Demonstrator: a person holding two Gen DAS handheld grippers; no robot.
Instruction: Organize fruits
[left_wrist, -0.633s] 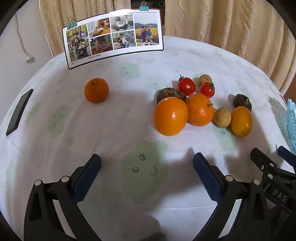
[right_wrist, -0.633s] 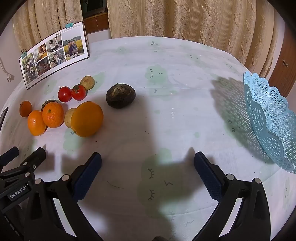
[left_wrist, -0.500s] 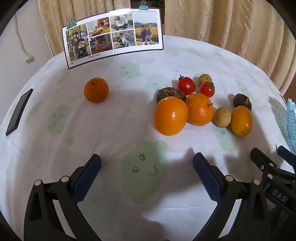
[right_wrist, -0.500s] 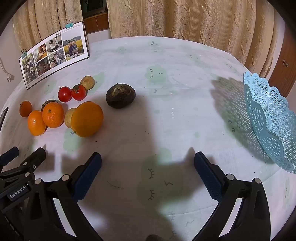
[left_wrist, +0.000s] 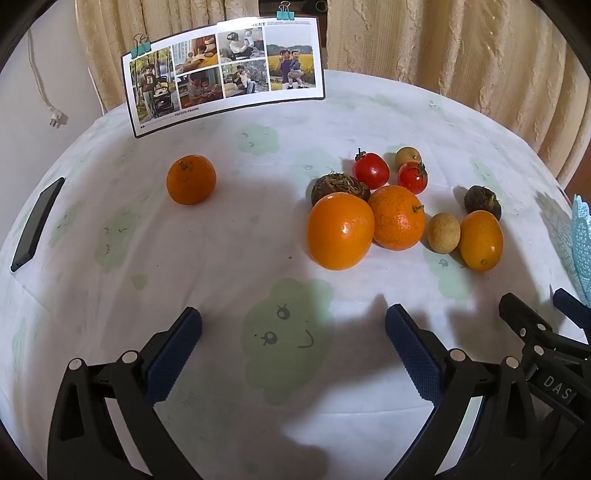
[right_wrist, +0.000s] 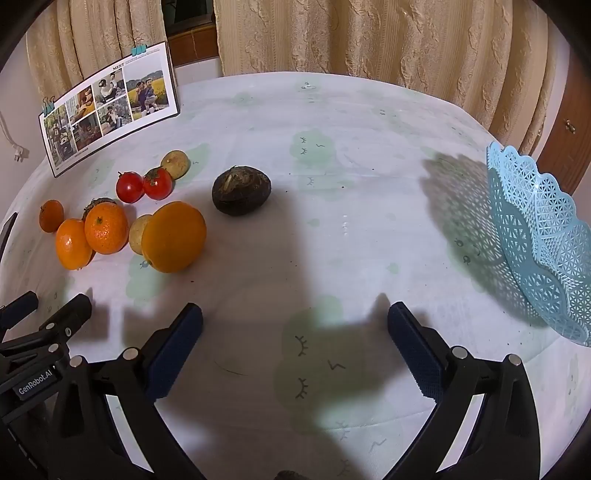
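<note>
My left gripper (left_wrist: 293, 325) hangs open over the tablecloth, nothing between its fingers. Ahead of it lies a cluster of fruit: a big orange (left_wrist: 340, 230), a tangerine (left_wrist: 397, 218), two red tomatoes (left_wrist: 371, 170), a dark brown fruit (left_wrist: 338, 186), small tan fruits (left_wrist: 443, 233) and an oval orange fruit (left_wrist: 481, 240). A lone tangerine (left_wrist: 191, 179) sits apart at the left. My right gripper (right_wrist: 294, 326) is open and empty too. A dark brown fruit (right_wrist: 241, 189) lies ahead of it, the cluster (right_wrist: 173, 236) to its left, and a light blue lattice basket (right_wrist: 543, 240) at the right.
A photo calendar (left_wrist: 225, 70) stands clipped at the table's far edge before beige curtains. A dark phone (left_wrist: 37, 223) lies at the left edge. The left gripper's frame (right_wrist: 40, 350) shows at the lower left of the right wrist view. The table (right_wrist: 351, 122) is round.
</note>
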